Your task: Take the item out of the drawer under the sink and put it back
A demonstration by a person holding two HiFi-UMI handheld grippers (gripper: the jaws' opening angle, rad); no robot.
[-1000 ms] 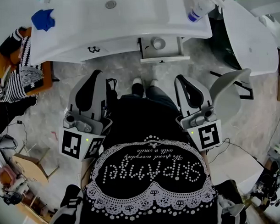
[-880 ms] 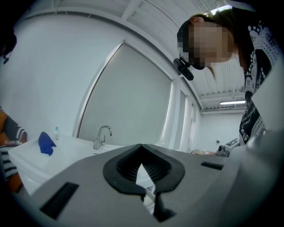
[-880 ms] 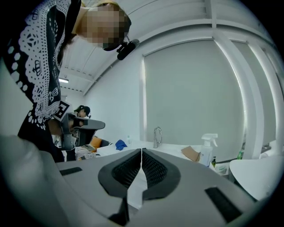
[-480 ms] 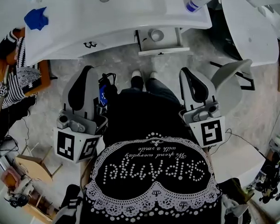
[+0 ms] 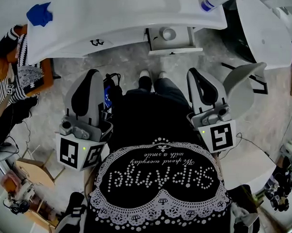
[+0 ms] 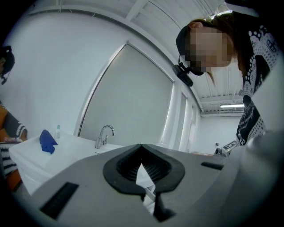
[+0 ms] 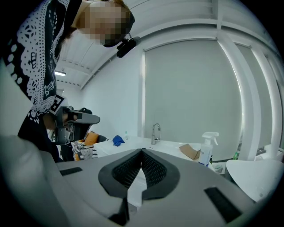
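Left claw (image 5: 90,74) and right claw (image 5: 197,75) are hovering pressed together, empty. Drawer (image 5: 176,47) is standing open, exposing the item (image 5: 168,34) for pickup

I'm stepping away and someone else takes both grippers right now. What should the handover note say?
Left gripper: shut, empty, held at the person's side, well short of the drawer.
Right gripper: shut, empty, also at the side.
White drawer under the white sink counter: pulled open.
Small round pale item: lying inside the drawer, touched by neither gripper.
Done: the drawer is open. Whether the item has already been out and back cannot be told.
Left: if it has not, lift the item out and set it back in; closing the drawer probably follows.
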